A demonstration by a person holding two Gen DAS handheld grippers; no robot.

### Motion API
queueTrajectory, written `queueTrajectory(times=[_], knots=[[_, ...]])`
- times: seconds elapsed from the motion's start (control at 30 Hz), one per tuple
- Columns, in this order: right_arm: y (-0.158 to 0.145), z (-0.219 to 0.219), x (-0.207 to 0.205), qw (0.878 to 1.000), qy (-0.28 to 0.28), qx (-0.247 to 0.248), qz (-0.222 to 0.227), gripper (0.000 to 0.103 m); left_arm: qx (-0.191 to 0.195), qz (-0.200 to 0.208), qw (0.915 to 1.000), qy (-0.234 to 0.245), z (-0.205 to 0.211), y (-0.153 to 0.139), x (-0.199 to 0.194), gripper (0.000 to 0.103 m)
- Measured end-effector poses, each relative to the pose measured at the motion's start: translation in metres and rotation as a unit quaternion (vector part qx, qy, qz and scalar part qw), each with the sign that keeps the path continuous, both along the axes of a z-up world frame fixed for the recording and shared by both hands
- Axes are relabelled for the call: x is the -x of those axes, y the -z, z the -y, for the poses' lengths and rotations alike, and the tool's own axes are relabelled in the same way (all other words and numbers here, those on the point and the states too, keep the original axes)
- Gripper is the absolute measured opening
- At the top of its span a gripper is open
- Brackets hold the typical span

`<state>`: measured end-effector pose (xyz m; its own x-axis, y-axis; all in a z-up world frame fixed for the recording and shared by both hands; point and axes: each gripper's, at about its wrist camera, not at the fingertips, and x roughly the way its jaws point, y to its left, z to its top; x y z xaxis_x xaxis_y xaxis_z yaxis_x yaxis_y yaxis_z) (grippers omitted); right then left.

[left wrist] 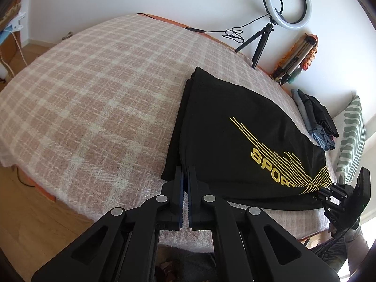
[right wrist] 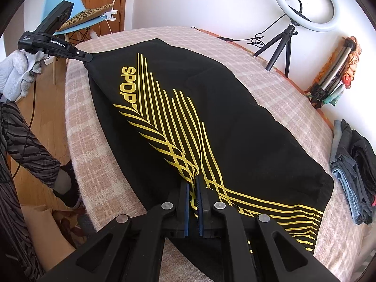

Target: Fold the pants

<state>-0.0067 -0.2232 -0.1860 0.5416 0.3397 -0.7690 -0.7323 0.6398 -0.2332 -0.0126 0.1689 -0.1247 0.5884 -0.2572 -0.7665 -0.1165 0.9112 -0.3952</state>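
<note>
Pants [right wrist: 235,127]: black with yellow stripes, lying on the plaid bed [left wrist: 94,94]; long axis running from the near edge toward the ring light [left wrist: 287,2].
Left gripper [left wrist: 185,176]: clamped on the pants' near corner.
Right gripper [right wrist: 193,188]: clamped on the striped near edge.

Bright daylight, soft shadows, sharp focus, fisheye-warped dark corners

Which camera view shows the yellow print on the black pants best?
The right wrist view: the yellow print spreads across the black pants nearly whole. The left wrist view shows only part, far right.
</note>
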Motion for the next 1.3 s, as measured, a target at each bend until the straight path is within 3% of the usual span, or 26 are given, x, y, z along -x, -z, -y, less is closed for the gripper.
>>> queueTrajectory(times=[0.17,0.3,0.37,0.5,0.6,0.63,0.73,0.87,0.97,1.17,1.3], knots=[[0.0,0.007,0.005,1.0,0.005,-0.015,-0.027,0.01,-0.025,-0.005,0.9996,0.009,0.003,-0.005,-0.001,0.003],[-0.013,0.03,0.014,0.996,0.029,-0.067,-0.043,0.038,-0.058,0.014,0.9982,-0.001,0.0,-0.024,0.003,0.015],[-0.024,0.052,0.014,0.99,0.06,-0.12,-0.053,0.038,-0.066,0.028,0.9974,0.001,-0.001,-0.034,0.004,0.015],[-0.04,0.11,0.0,0.958,0.162,-0.226,-0.064,0.053,-0.081,0.049,0.9952,0.026,0.012,-0.05,0.002,0.019],[-0.042,0.147,-0.027,0.932,0.24,-0.261,-0.071,0.055,-0.082,0.06,0.9929,0.063,0.038,-0.056,-0.007,0.024],[-0.043,0.157,-0.038,0.923,0.258,-0.274,-0.077,0.06,-0.077,0.062,0.9922,0.077,0.049,-0.057,-0.011,0.024],[-0.04,0.182,-0.072,0.899,0.294,-0.306,-0.109,0.06,-0.058,0.064,0.9888,0.122,0.084,-0.057,-0.024,0.024],[-0.033,0.197,-0.109,0.887,0.319,-0.311,-0.122,0.061,-0.039,0.062,0.9798,0.186,0.138,-0.051,-0.038,0.024],[-0.024,0.199,-0.132,0.882,0.32,-0.317,-0.135,0.077,-0.019,0.057,0.9707,0.233,0.178,-0.044,-0.042,0.024],[0.005,0.196,-0.164,0.877,0.33,-0.307,-0.168,0.077,-0.012,0.048,0.9435,0.328,0.237,-0.028,-0.037,0.024],[0.007,0.193,-0.17,0.876,0.315,-0.324,-0.169,0.081,-0.017,0.029,0.9343,0.355,0.252,-0.014,-0.035,0.024]])
